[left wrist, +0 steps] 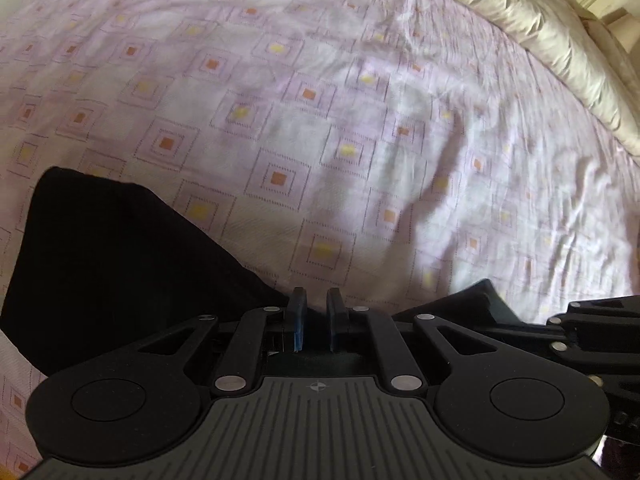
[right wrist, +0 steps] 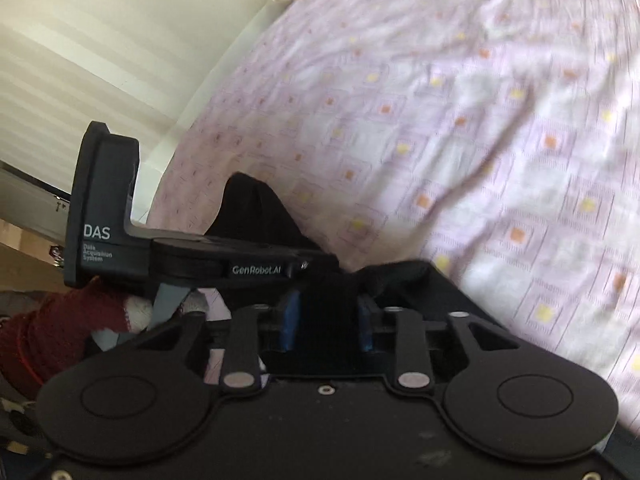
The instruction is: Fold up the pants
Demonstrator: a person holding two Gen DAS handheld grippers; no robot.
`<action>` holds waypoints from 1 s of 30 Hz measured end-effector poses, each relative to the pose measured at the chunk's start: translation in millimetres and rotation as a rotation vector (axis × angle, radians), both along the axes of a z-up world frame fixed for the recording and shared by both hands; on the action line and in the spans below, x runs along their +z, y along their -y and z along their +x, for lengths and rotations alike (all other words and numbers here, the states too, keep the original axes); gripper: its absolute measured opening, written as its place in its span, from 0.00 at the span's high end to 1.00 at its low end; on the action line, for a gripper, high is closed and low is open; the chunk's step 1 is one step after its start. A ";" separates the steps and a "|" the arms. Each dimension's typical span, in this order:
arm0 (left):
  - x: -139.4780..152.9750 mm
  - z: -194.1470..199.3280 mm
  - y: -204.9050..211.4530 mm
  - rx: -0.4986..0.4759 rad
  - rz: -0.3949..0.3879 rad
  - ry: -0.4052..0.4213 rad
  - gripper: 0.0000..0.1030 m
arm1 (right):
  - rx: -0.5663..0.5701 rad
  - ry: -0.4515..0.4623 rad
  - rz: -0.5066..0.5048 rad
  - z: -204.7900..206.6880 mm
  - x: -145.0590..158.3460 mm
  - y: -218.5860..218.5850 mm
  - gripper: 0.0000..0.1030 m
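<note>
The black pants (left wrist: 108, 264) hang in a bunch at the lower left of the left wrist view, over the bed sheet (left wrist: 320, 120). My left gripper (left wrist: 317, 300) has its blue pads close together; black cloth runs up to the left pad, and a grip on it cannot be confirmed. In the right wrist view my right gripper (right wrist: 327, 304) is shut on a fold of the black pants (right wrist: 326, 300), which fills the gap between the blue pads. More black cloth (right wrist: 256, 216) rises behind. The left gripper's body (right wrist: 108, 216) shows at the left.
The bed carries a lilac sheet (right wrist: 480, 140) with orange and yellow squares, wrinkled. A cream quilt (left wrist: 552, 40) lies along the far right edge. A cream wall (right wrist: 120, 40) stands left of the bed. A dark red sleeve (right wrist: 60, 320) shows at the lower left.
</note>
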State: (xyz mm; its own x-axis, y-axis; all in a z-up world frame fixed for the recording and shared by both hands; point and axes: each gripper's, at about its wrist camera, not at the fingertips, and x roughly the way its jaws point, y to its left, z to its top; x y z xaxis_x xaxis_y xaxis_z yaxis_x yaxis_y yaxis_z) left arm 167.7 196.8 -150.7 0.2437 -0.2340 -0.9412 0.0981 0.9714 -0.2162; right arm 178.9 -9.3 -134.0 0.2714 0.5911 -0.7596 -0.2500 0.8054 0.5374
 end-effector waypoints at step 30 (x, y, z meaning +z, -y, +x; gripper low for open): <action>-46.7 -64.1 9.2 -0.227 -0.005 -0.120 0.90 | -0.078 0.023 -0.285 65.4 -55.8 -11.3 0.98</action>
